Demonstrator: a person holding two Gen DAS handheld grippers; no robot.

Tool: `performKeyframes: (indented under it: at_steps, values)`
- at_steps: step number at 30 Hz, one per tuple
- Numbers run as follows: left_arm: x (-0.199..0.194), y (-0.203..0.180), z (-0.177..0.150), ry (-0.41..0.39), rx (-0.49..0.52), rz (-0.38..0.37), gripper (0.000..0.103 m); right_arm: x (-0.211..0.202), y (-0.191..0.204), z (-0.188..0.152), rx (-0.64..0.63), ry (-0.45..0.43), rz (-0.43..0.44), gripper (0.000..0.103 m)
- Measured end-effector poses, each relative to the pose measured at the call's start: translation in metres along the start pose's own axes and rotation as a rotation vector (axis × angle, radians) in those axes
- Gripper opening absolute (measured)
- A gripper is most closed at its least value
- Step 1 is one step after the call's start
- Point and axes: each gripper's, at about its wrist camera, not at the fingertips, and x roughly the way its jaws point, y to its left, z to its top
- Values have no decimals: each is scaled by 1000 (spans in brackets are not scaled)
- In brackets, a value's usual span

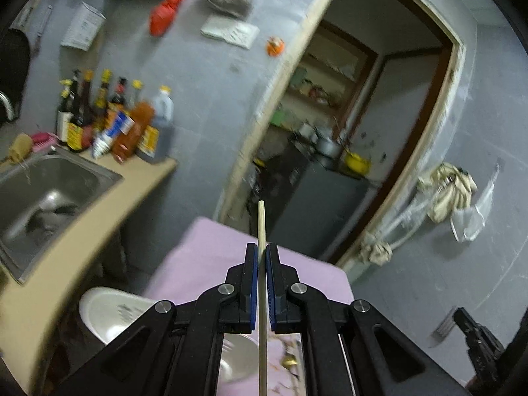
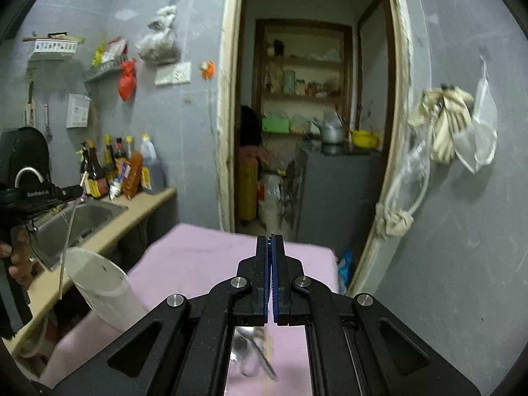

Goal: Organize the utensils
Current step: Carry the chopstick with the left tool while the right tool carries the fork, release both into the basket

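At the far left of the right wrist view, the left gripper (image 2: 77,189) pinches a single chopstick (image 2: 67,231) that hangs almost upright, its lower end just over the rim of the white holder (image 2: 99,283), which stands at the near left corner of the pink-covered table (image 2: 211,247) beside the counter (image 2: 138,211) with its sink (image 2: 89,217). From the left wrist view the chopstick (image 1: 262,224) is clamped between the blue pads (image 1: 253,274) and pokes well past them. To the right, the right gripper (image 2: 271,241) has its jaws pressed together; a metal utensil, too blurred to name, seems to hang beneath it, so whether it is held I cannot tell. The holder looks tilted and light, so a chopstick lowered off-centre could strike the rim, tip it, or slip from the narrow pinch.
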Motion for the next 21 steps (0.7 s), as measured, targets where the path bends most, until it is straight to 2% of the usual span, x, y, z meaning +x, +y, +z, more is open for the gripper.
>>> performKeyframes:
  at_steps: [7,11,16,21]
  values:
    - [-10,61,36,-86,-52,54,5,5,82,32,-17,-96,51,2]
    - [0,91,47,-104,-77,77,5,14,127,35,-42,-116,53,2]
    - [15,113,52,-124,-86,90,5,28,171,30,-100,-111,31,2]
    - [40,122,46,-108,-90,92,5,48,197,16,-125,-60,30,2]
